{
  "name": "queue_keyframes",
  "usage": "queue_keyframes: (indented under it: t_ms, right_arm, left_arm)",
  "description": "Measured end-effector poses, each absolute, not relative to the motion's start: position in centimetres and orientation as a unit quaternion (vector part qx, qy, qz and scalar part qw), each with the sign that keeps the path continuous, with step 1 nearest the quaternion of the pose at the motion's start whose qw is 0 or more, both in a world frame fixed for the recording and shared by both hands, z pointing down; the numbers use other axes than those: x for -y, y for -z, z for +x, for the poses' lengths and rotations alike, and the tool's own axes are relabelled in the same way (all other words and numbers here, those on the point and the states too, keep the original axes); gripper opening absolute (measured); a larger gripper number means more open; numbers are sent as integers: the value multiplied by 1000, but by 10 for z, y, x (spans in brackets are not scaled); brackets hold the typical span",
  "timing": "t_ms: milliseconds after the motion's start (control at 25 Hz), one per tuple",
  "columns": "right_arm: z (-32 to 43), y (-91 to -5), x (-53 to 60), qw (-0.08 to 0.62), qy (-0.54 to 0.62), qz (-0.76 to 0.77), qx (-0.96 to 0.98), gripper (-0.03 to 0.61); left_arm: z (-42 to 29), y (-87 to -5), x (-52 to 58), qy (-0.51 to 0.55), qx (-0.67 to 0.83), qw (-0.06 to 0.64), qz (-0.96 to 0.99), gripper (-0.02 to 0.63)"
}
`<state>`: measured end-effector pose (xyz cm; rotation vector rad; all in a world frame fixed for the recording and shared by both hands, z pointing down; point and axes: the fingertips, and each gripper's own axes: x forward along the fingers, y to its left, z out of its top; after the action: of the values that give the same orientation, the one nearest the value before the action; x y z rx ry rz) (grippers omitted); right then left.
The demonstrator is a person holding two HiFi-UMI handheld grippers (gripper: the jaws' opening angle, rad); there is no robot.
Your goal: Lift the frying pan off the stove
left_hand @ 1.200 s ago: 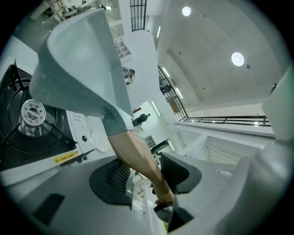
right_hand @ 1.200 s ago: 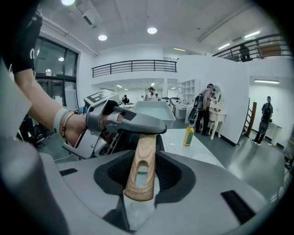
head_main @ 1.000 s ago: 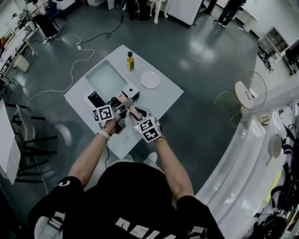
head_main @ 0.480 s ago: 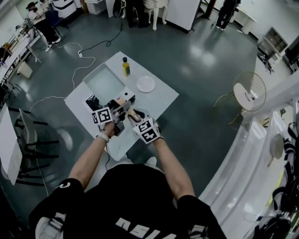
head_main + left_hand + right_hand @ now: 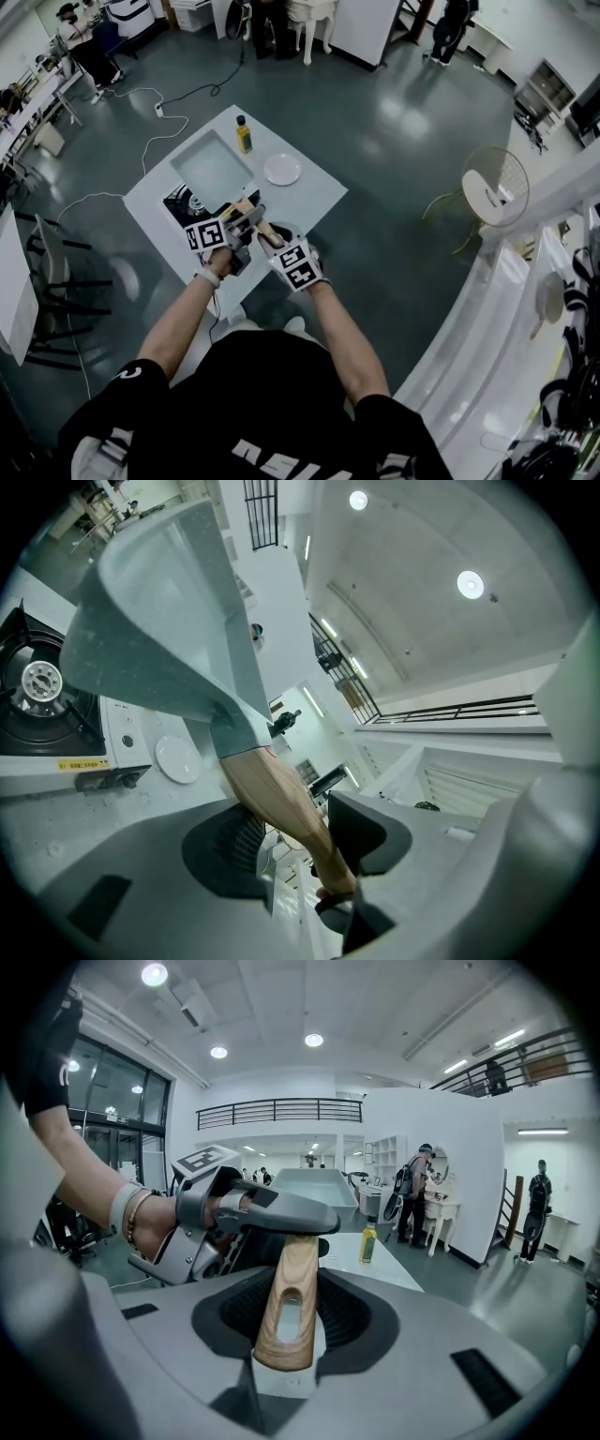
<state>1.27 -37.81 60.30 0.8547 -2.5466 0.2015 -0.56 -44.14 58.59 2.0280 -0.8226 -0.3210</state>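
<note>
The frying pan [image 5: 211, 167] is up in the air, a grey, square-sided pan hanging over the white counter [image 5: 312, 201]. It is clear of the black gas stove [image 5: 181, 202]. From the left gripper view the burner sits bare beneath the pan's raised underside.

Both tools are on the wooden handle [image 5: 289, 1288]. The left hand-held gripper [image 5: 242, 223] is clamped on the handle near the pan end. In its own view the pale wood runs down between the two dark pads, pinched on both sides. The right hand-held gripper [image 5: 272, 239] is closed on the handle's tail end, and the hanging slot in the wood shows right between its jaws. In the right gripper view the left one sits just ahead on the same handle, and the person's bare wrist with a bracelet shows behind it. It is a two-handed grip, one tool in front of the other.

Elsewhere on the counter a white plate [image 5: 282, 170] lies beyond the grippers. A yellow bottle with a dark cap [image 5: 243, 136] stands upright near the far corner, just beside the pan in the head view. The person stands at the counter's near edge with both forearms reaching in.

Other people stand by white furniture at the back of the room (well apart from all this).
</note>
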Motion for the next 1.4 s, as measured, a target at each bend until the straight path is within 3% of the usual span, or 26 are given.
queue_keyframes:
  t_ms: [1400]
  right_arm:
    - [116, -625, 355, 216, -99, 378, 895, 121]
  left_arm:
    - [110, -610, 421, 105, 260, 475, 834, 204]
